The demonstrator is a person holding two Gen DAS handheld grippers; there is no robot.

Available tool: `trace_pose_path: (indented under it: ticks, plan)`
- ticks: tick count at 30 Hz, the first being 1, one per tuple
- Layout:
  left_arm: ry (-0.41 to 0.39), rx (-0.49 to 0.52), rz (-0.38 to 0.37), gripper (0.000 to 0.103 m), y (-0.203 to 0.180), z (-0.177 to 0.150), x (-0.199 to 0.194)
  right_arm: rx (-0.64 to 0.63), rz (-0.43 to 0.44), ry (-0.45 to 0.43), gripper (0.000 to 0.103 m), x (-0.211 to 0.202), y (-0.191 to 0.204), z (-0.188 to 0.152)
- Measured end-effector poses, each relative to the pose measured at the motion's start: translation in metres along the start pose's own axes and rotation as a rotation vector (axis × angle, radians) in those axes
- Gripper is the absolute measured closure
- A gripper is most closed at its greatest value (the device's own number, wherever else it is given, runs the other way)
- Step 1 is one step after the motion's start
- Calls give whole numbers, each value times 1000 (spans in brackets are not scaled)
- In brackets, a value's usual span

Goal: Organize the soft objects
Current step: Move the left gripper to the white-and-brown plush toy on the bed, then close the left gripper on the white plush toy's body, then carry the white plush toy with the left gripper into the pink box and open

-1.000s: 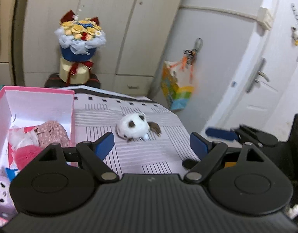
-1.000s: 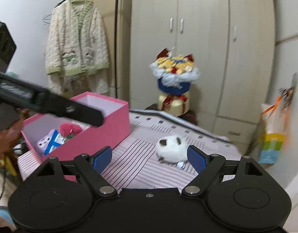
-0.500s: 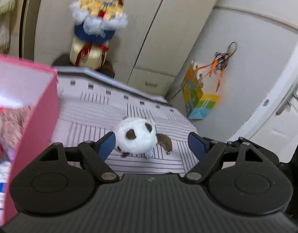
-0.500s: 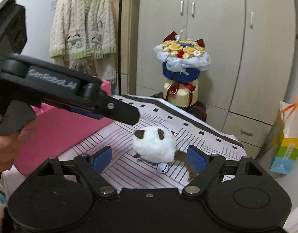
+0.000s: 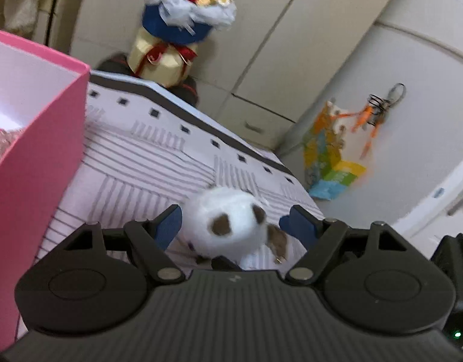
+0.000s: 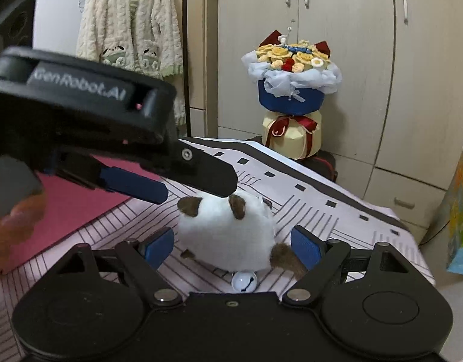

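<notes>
A round white plush toy (image 5: pixel 228 223) with brown ears and tail lies on the striped cloth; it also shows in the right wrist view (image 6: pixel 225 235) with a small white bell (image 6: pixel 244 281) at its front. My left gripper (image 5: pixel 234 221) is open, its blue fingers on either side of the toy. My right gripper (image 6: pixel 233 244) is open too, its fingers flanking the toy from the other side. The left gripper's body (image 6: pixel 89 114) hangs over the toy in the right wrist view. The pink box (image 5: pixel 35 166) stands at the left.
A flower bouquet (image 6: pixel 291 90) stands behind the table in front of a wardrobe. A colourful bag (image 5: pixel 331 166) hangs off the table's right side. A cream cardigan (image 6: pixel 132 27) hangs at the back left. The striped tablecloth (image 5: pixel 147 163) ends close behind the toy.
Both grippers have moved in toward the white plush toy, which now sits between both pairs of open fingers. The left gripper swung away from the pink box.
</notes>
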State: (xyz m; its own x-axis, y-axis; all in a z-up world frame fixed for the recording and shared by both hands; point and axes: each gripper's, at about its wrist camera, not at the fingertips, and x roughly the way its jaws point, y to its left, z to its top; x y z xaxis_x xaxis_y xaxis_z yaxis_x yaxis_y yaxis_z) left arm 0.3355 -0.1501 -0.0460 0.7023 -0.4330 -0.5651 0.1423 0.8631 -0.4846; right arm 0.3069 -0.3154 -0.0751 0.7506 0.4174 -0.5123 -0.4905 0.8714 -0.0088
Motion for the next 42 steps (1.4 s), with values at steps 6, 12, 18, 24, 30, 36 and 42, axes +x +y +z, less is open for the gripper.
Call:
trace_pose_path:
  ticks: [6,12,18,24,30,36,42]
  plan:
    - [0,5,49,25,2,0,18,-3,31,63,13,28,-10,3]
    - [28,-20,29,31,14,-4,31,55,66,117,13,43,-18,-4]
    - [61,77,-28,53,7,-7,29,121,16,111,29,38,-16,-11]
    - [38,161,-27,53,-11,-16,15,154,-55,90,34,19,4,-11]
    - [43,201,-53,53,-16,-22,-7,181,-107,92,34,-2,20,-9]
    - [98,200,-69,53,-14,-33,-31,195,-122,121,35,-23,43,-16]
    - [157,250,-71,53,-18,-48,-62,266,-131,146,34,-49,67,-27]
